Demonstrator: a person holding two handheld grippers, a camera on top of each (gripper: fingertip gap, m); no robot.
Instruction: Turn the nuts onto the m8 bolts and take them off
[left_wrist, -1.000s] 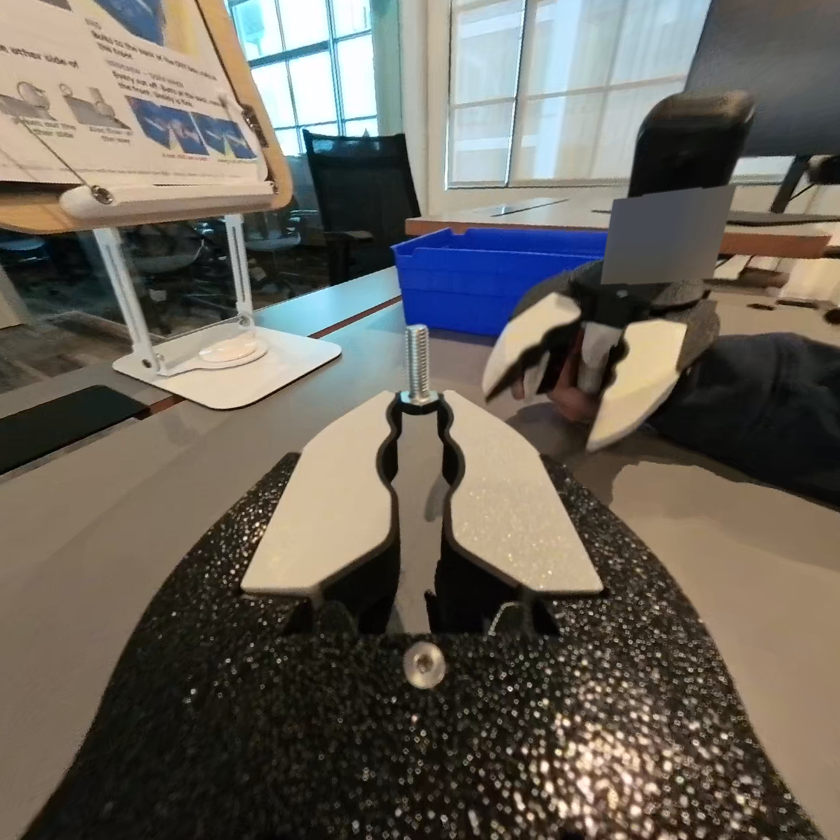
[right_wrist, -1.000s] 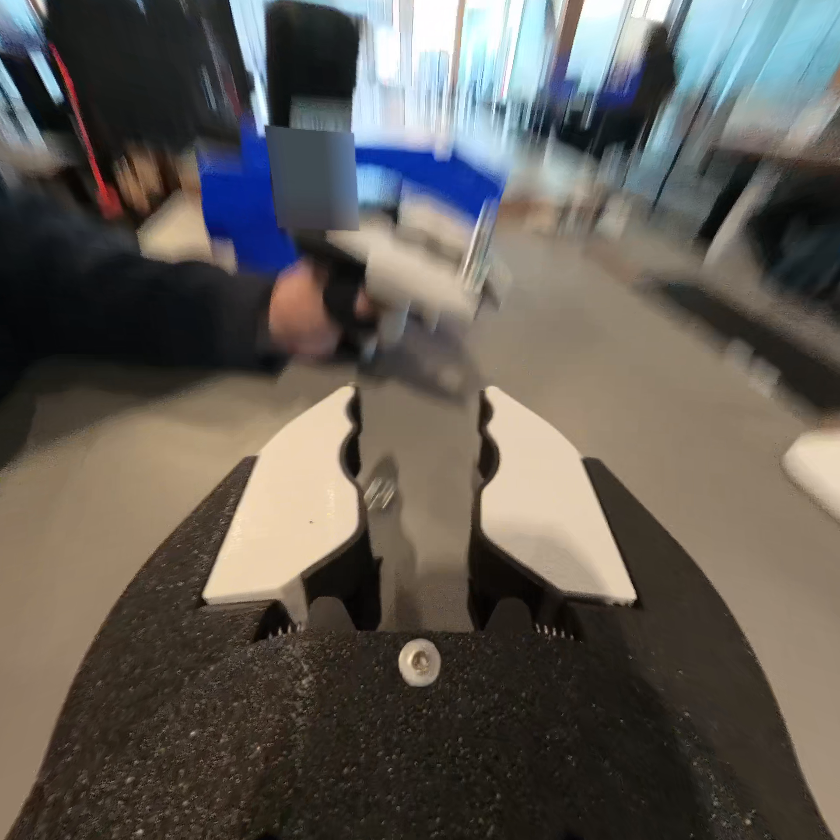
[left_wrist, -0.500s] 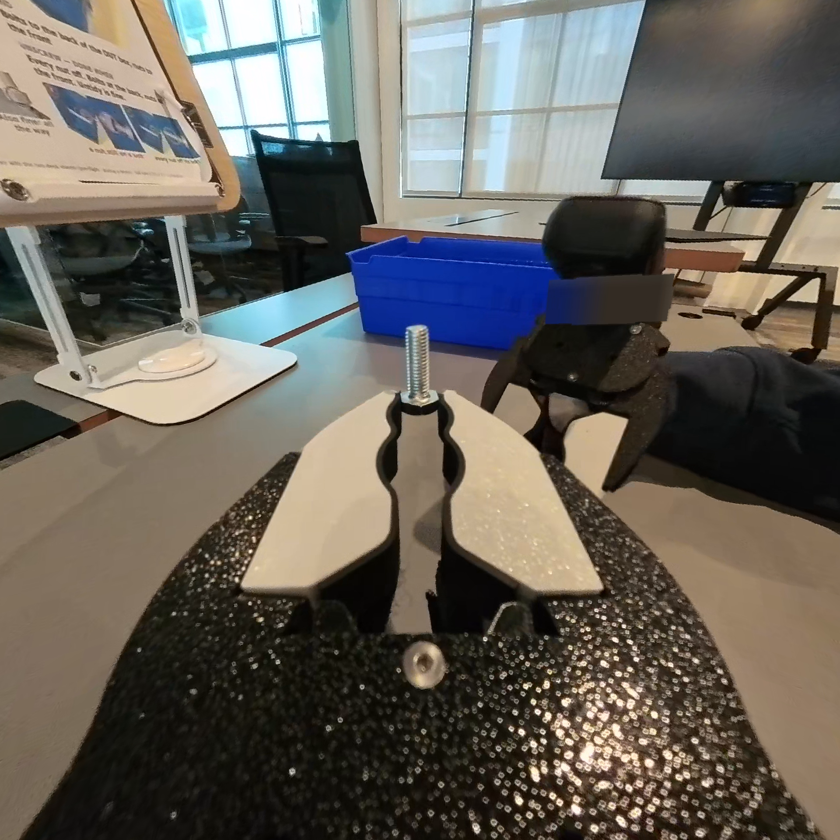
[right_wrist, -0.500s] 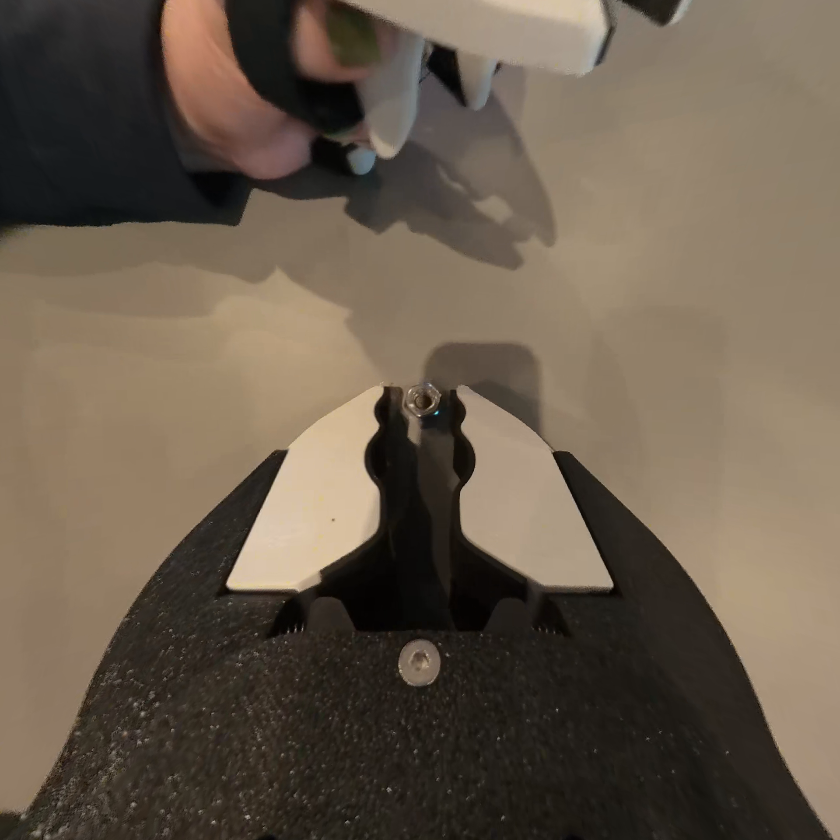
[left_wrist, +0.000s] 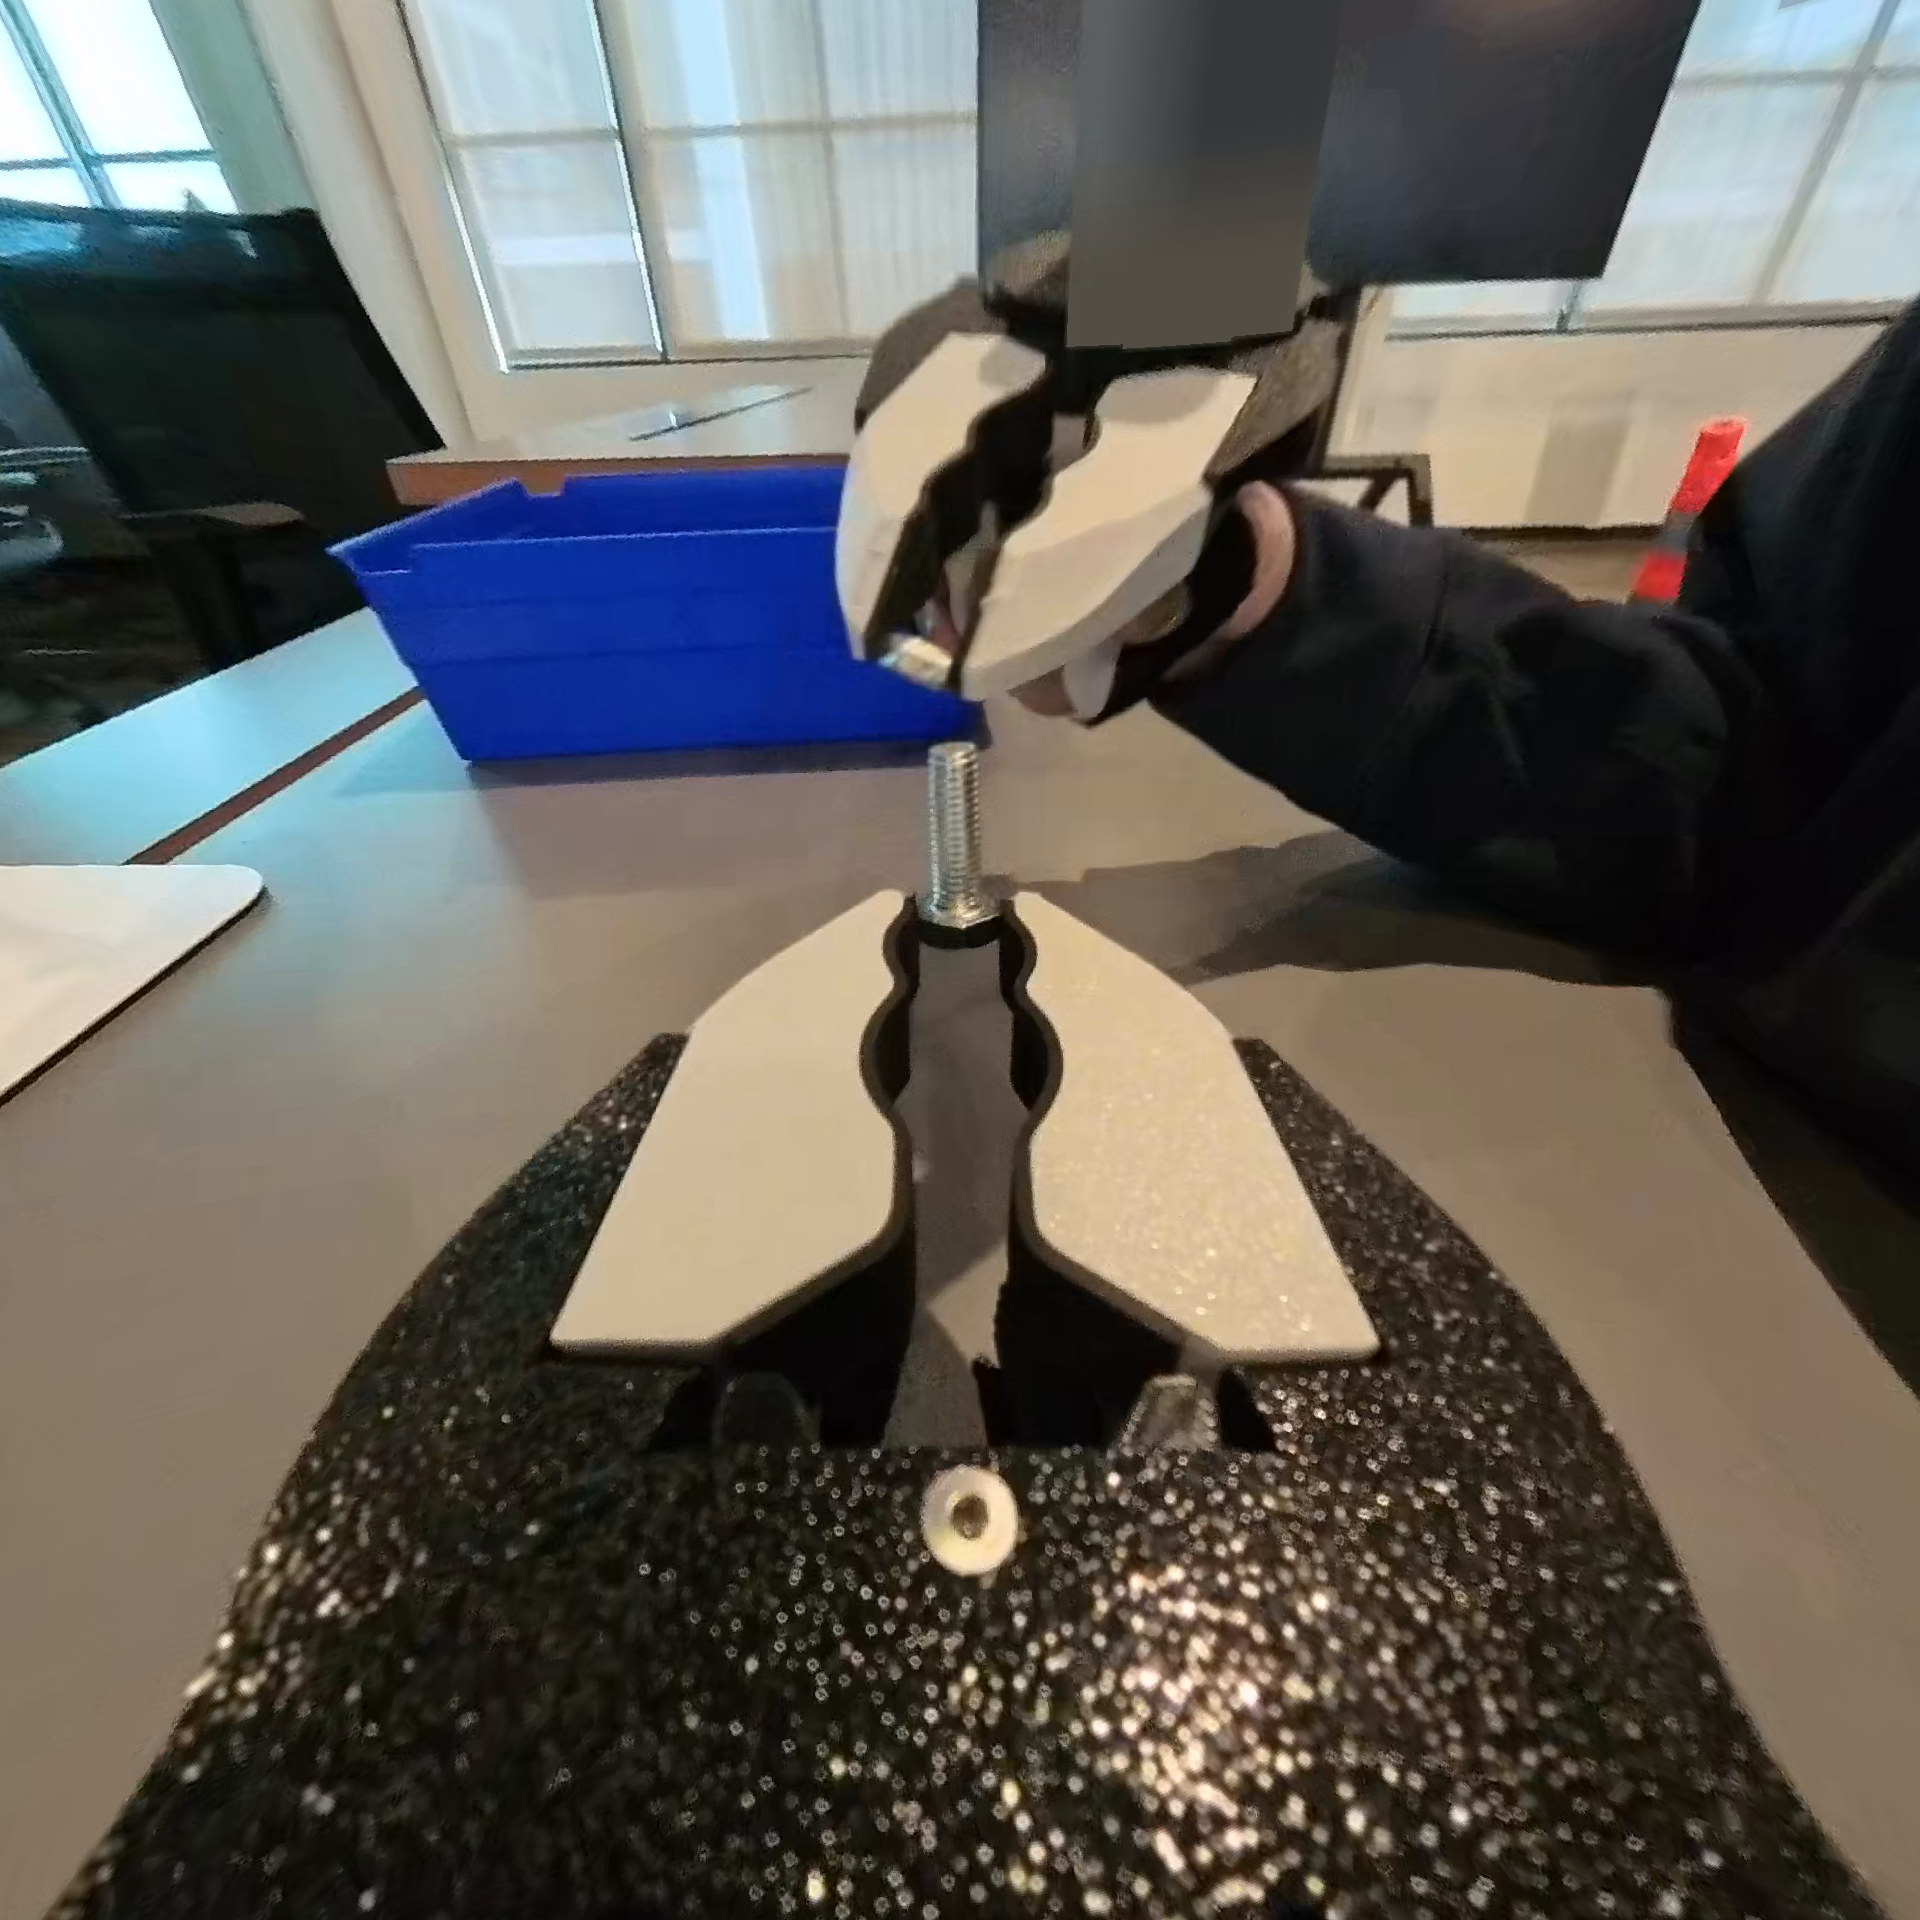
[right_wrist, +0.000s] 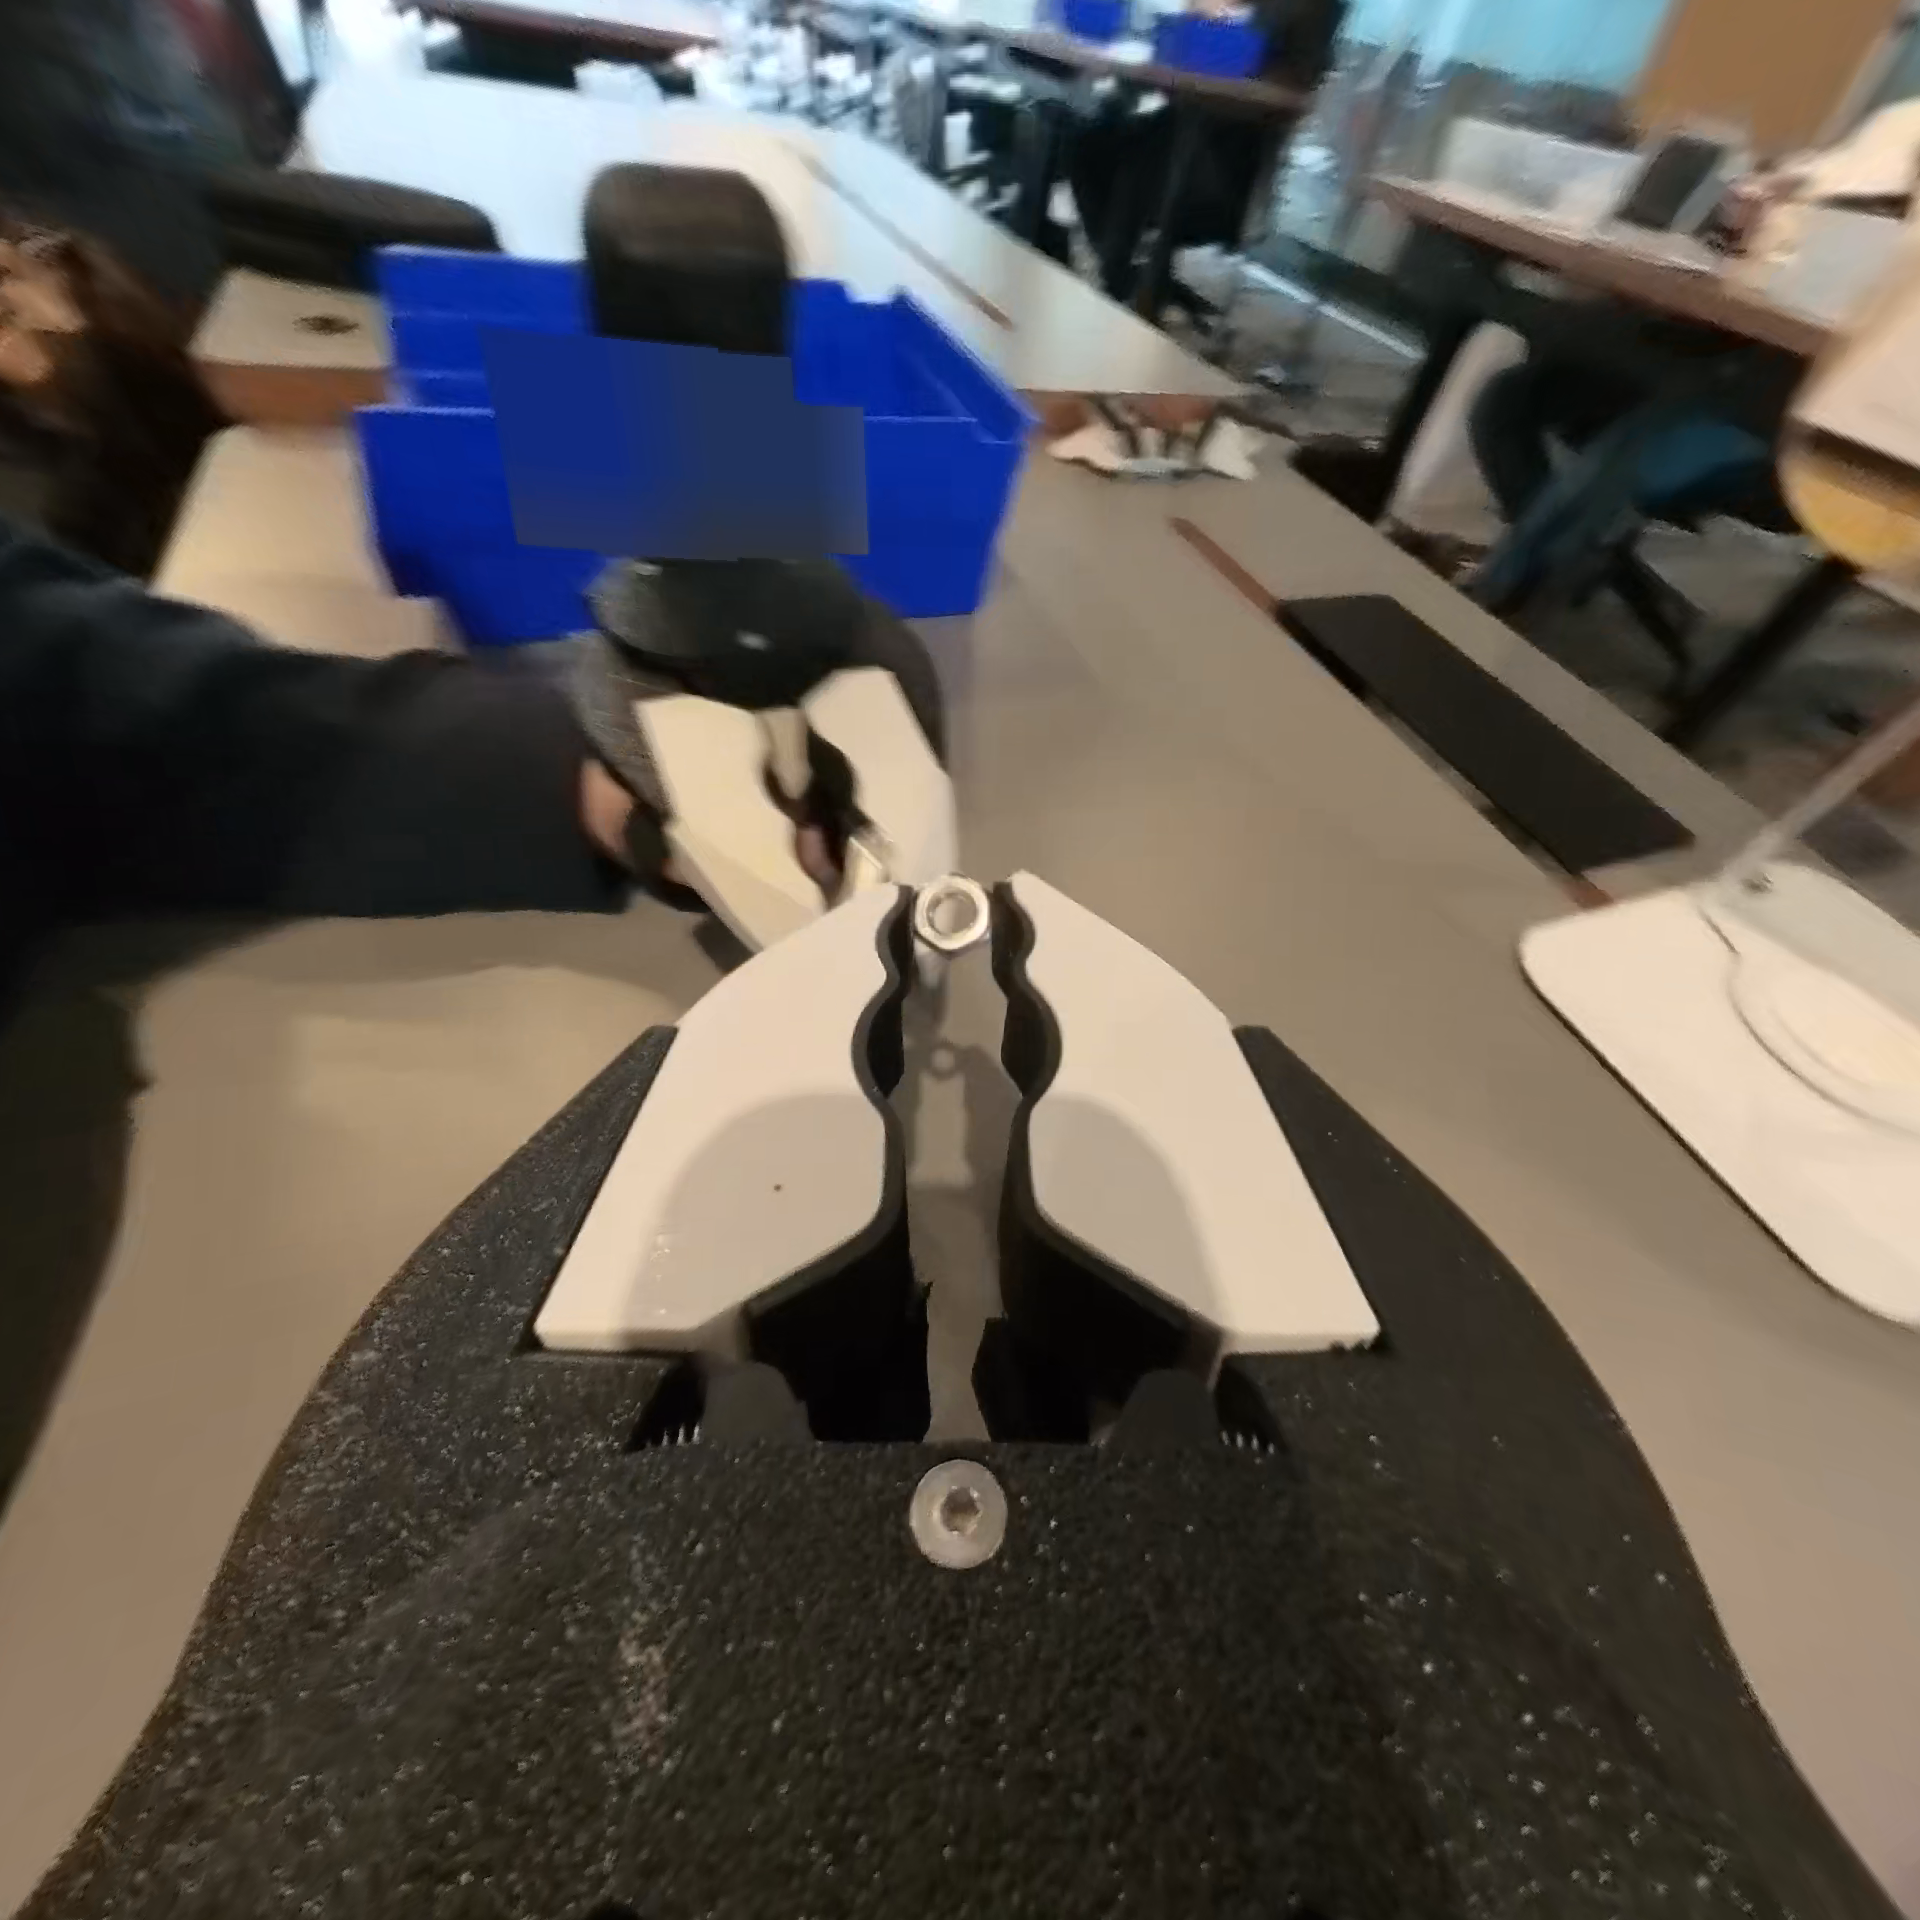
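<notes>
The left gripper (left_wrist: 954, 928) is clamped on the hex head of a silver bolt (left_wrist: 950, 831). Both fingertips press the head from either side, at the very front of the fingers. The bolt stands upright: its long axis is vertical, head down between the tips, threaded shank pointing straight up, free end uppermost. It is held above the grey table (left_wrist: 416, 987), not resting on it.

The right gripper (right_wrist: 948, 916) is closed on a silver hex nut (right_wrist: 948, 916), held at the fingertips with a pad pressed against each of two opposite flats. In the right wrist view the nut's bore faces the camera, so the hole is seen as a full circle. In the left wrist view the same gripper (left_wrist: 925, 665) hangs tilted down over the bolt, carrying the nut (left_wrist: 916, 659) at its lower tip. The nut sits just above the free end of the shank and slightly to its left, apart from it; no thread is engaged.

A blue bin (left_wrist: 644, 613) stands on the table behind the bolt. A white stand base (right_wrist: 1745, 1070) lies to the right of the right gripper. A dark sleeve (left_wrist: 1558, 748) reaches in from the right.
</notes>
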